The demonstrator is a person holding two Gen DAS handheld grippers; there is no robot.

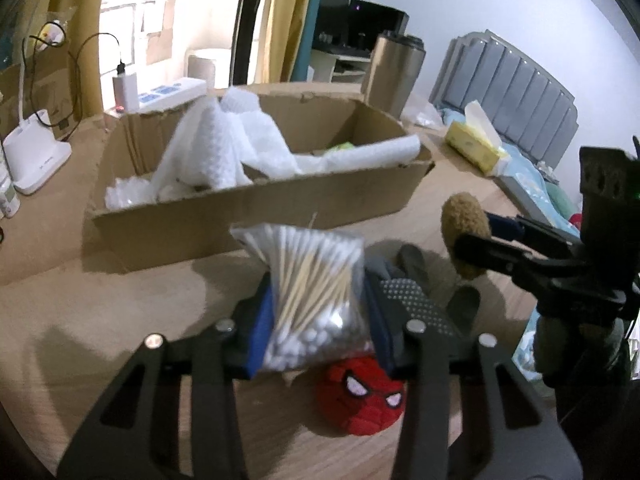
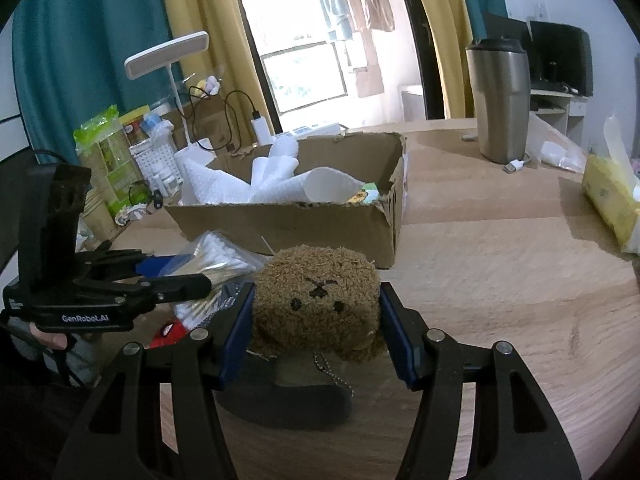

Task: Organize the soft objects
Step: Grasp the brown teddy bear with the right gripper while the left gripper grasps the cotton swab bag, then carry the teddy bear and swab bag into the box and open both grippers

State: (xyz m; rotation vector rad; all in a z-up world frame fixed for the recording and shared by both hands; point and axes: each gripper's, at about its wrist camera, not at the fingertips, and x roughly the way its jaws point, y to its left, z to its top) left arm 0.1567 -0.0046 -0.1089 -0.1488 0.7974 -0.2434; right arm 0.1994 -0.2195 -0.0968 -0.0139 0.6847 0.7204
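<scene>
My left gripper (image 1: 316, 312) is shut on a clear bag of cotton swabs (image 1: 308, 292), held above the wooden table in front of the cardboard box (image 1: 256, 216). My right gripper (image 2: 316, 316) is shut on a brown plush bear head (image 2: 318, 302) with a bead chain hanging under it; it also shows in the left wrist view (image 1: 464, 232). The swab bag also shows in the right wrist view (image 2: 218, 258), left of the bear. A red Spider-Man plush (image 1: 362, 396) lies on the table under the left gripper. The box (image 2: 304, 220) holds white foam wrap (image 1: 224, 152).
A steel tumbler (image 2: 498, 100) stands behind the box to the right. A yellow tissue pack (image 2: 608, 192) lies at the right table edge. A white desk lamp (image 2: 168, 56), snack packs (image 2: 106, 160) and a charger with cable (image 1: 126, 88) crowd the far left. A bed (image 1: 516, 92) lies beyond.
</scene>
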